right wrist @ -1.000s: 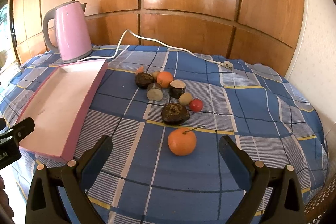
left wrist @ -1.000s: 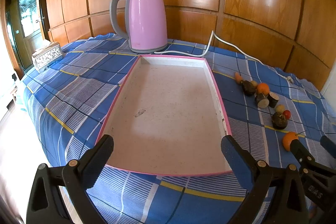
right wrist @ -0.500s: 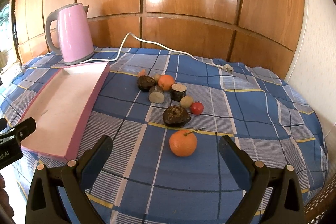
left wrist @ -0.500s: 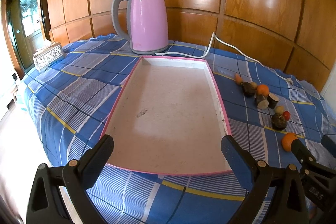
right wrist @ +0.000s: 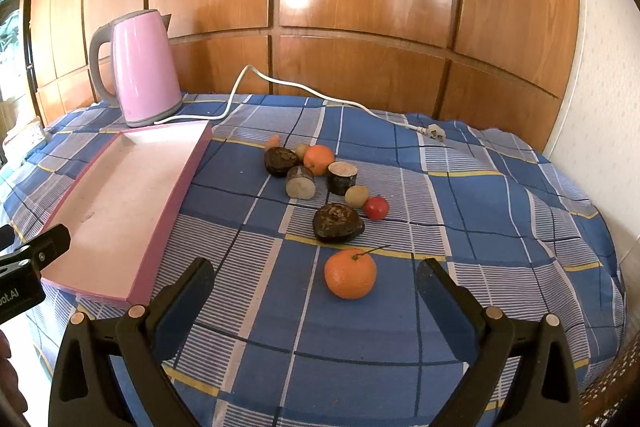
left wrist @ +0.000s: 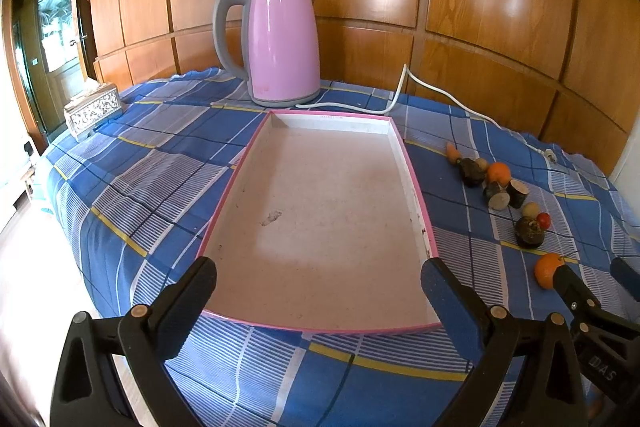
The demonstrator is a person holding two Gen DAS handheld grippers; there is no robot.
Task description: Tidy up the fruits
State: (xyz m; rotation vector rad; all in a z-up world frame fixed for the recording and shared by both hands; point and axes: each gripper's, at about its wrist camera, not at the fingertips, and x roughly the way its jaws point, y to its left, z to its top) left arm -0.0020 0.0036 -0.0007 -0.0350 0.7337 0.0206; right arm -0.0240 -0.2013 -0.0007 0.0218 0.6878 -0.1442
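A shallow pink-rimmed tray (left wrist: 416, 187) lies bare on the blue checked cloth; it also shows in the right wrist view (right wrist: 176, 187). My left gripper (left wrist: 318, 287) is open and empty over the tray's near edge. Several fruits lie in a cluster to the tray's right: a near orange (right wrist: 350, 273), a dark avocado (right wrist: 338, 223), a red tomato (right wrist: 376, 207), two cut dark pieces (right wrist: 301, 181), another orange (right wrist: 318, 159). My right gripper (right wrist: 316, 289) is open and empty, its jaws either side of the near orange, just short of it.
A pink kettle (left wrist: 282, 43) stands behind the tray, its white cord (right wrist: 320, 97) trailing right across the cloth to a plug (right wrist: 436, 133). A patterned tissue box (left wrist: 93, 110) sits at far left. Wooden wall panels close the back. The table edge drops off at left and right.
Both grippers have crept forward slightly. The near orange now sits lower in the right wrist view, closer to its open jaws. Nothing was taken hold of.
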